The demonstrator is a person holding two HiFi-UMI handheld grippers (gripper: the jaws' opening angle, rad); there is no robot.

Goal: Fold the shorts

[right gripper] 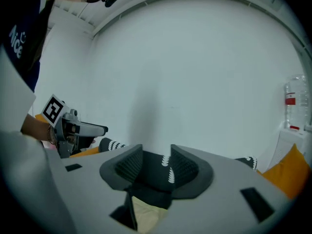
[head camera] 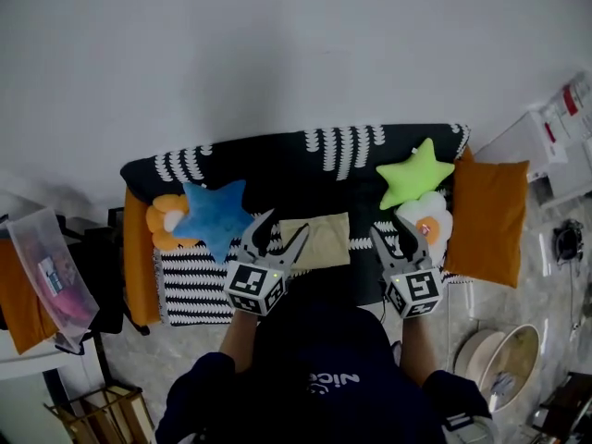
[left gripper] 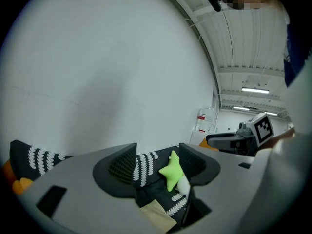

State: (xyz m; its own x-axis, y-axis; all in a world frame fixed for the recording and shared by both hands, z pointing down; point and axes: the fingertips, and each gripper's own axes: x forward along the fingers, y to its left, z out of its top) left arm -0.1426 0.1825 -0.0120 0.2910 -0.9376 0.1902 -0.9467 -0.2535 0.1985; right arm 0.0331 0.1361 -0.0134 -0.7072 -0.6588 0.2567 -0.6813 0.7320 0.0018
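White wall behind; a sofa [head camera: 305,151] under a black cover with white leaf-stripe print carries the goods. Beige shorts [head camera: 316,241] lie folded flat at the middle of the seat.

Left of the shorts are a blue star cushion [head camera: 215,215] and an orange flower cushion [head camera: 165,218]. To their right are a green star cushion [head camera: 413,174], a white flower cushion [head camera: 430,218] and an orange pillow [head camera: 487,220].

Left gripper [head camera: 289,222] is held over the shorts' left edge, released, with nothing between its jaws. Right gripper [head camera: 387,223] is just right of the shorts, jaws likewise apart and empty.

Writing: white lettering on the person's dark top [head camera: 324,377], apparently "Nice". A bottle [right gripper: 291,103] carries a red label, unreadable.
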